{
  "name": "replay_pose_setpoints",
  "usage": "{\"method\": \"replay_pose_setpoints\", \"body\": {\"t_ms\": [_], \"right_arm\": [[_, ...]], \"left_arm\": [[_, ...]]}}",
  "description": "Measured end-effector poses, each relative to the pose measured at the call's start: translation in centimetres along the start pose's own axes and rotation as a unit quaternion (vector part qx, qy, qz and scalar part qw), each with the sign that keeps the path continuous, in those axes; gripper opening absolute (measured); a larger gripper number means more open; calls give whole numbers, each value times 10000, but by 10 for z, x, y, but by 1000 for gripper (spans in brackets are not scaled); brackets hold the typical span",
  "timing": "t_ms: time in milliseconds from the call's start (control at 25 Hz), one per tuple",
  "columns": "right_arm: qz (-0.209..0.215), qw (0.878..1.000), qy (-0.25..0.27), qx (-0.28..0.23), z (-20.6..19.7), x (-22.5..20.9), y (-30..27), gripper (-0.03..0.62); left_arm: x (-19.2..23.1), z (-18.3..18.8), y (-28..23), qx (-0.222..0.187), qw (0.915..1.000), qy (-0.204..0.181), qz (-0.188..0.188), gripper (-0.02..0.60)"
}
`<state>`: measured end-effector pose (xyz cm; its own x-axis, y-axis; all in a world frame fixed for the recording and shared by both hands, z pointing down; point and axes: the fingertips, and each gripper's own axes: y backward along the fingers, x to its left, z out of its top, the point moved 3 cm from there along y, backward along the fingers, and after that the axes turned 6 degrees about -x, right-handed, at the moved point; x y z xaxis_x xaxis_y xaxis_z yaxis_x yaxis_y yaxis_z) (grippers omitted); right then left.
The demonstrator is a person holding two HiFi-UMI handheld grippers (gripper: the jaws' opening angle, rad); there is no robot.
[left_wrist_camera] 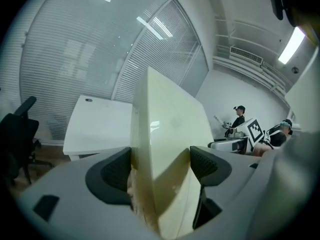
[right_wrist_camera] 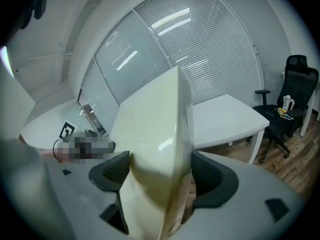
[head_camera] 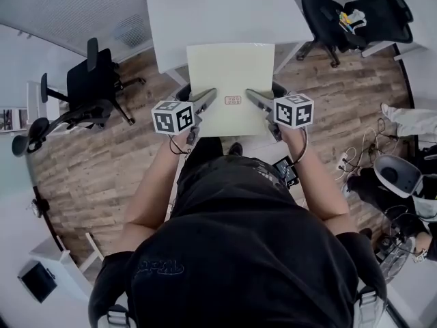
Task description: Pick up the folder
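Observation:
A pale yellow folder (head_camera: 230, 80) hangs in the air in front of me, off the white table (head_camera: 225, 9), held flat between both grippers. My left gripper (head_camera: 205, 100) is shut on its near left edge, and my right gripper (head_camera: 254, 100) is shut on its near right edge. A small red stamp (head_camera: 232, 100) marks the folder near its front edge. Seen from the left gripper, the folder (left_wrist_camera: 170, 149) fills the gap between the dark pads (left_wrist_camera: 117, 171). From the right gripper the folder (right_wrist_camera: 155, 154) likewise sits clamped between the pads (right_wrist_camera: 212, 176).
Black office chairs stand to the left (head_camera: 92, 87) and at the back right (head_camera: 355, 16). Cables and a grey bin (head_camera: 399, 176) lie on the wooden floor at the right. A person (left_wrist_camera: 239, 116) stands far off in the room.

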<state>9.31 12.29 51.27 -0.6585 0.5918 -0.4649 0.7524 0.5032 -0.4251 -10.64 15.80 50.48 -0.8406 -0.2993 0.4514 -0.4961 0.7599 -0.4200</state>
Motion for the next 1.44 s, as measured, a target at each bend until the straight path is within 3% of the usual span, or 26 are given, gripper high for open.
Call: {"method": "replay_pose_setpoints", "body": {"t_ms": [480, 1000, 1440], "right_arm": [[73, 9999, 118, -24, -16, 30, 10, 377], [78, 9999, 13, -117, -16, 35, 6, 377], [121, 9999, 54, -67, -20, 32, 20, 377]], "left_arm": [[-4, -15, 37, -116, 9999, 44, 103, 373], [0, -6, 42, -186, 9997, -124, 101, 373], [-14, -16, 43, -214, 9996, -23, 159, 373]]}}
